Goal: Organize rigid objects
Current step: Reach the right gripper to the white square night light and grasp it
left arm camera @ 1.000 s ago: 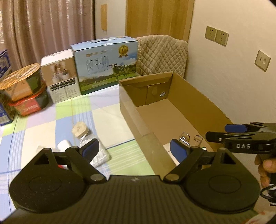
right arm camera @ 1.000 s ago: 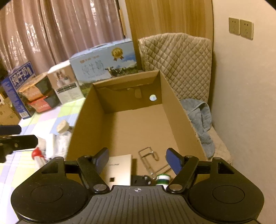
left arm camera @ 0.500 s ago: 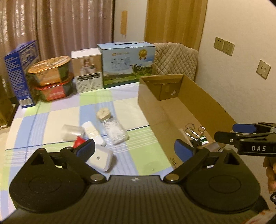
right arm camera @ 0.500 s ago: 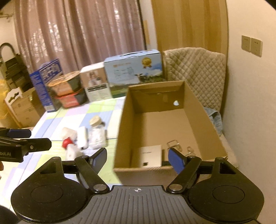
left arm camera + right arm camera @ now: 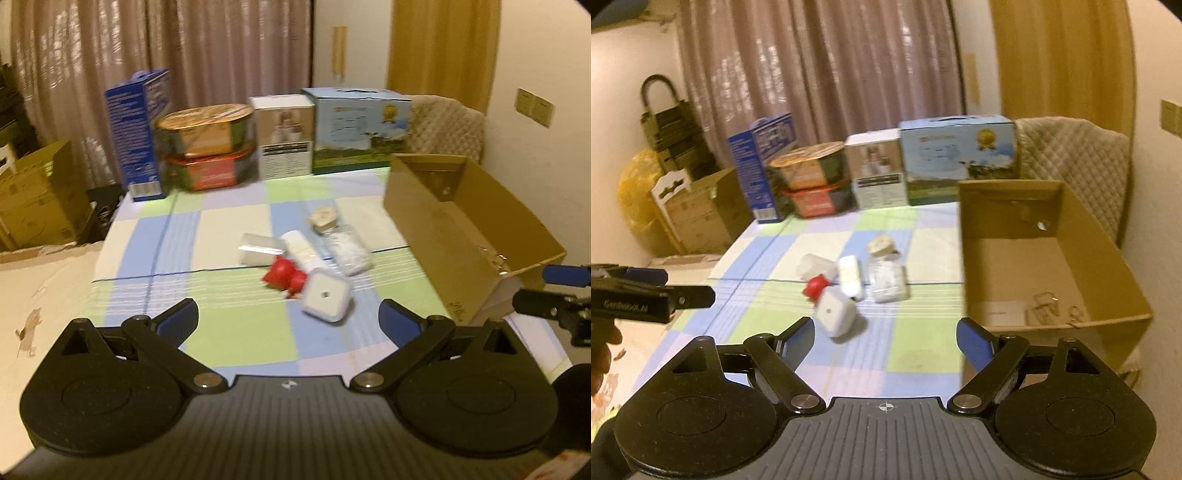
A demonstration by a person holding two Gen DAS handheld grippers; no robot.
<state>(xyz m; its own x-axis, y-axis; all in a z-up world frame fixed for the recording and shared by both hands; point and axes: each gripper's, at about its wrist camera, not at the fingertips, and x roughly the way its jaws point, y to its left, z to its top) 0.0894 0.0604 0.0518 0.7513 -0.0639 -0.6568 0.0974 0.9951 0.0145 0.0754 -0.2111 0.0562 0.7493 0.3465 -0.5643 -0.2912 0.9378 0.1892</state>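
An open cardboard box [image 5: 465, 236] [image 5: 1056, 258] stands at the table's right edge; it holds a white card [image 5: 1003, 307] and metal clips [image 5: 1047, 304]. Loose items lie mid-table: a white square box [image 5: 327, 296] [image 5: 834, 311], a red piece [image 5: 284, 275] [image 5: 816, 286], a white oblong case [image 5: 301, 249] [image 5: 850, 277], a clear cup [image 5: 260, 248], and a cork-stoppered glass bottle [image 5: 340, 240] [image 5: 884, 271]. My left gripper [image 5: 288, 320] is open and empty, held back over the near table edge. My right gripper [image 5: 885, 338] is open and empty, near the box's front corner.
Along the far edge of the checked tablecloth [image 5: 236, 343] stand a blue carton [image 5: 138, 134], two stacked food tubs [image 5: 207, 146], a white carton [image 5: 284, 134] and a milk carton box [image 5: 360, 129]. A quilted chair [image 5: 1075, 162] is behind the box. Cardboard boxes [image 5: 37, 195] sit on the floor left.
Both grippers have pulled back and up from the box toward the near table edge. The loose items now show ahead of both. Both stayed open and empty.
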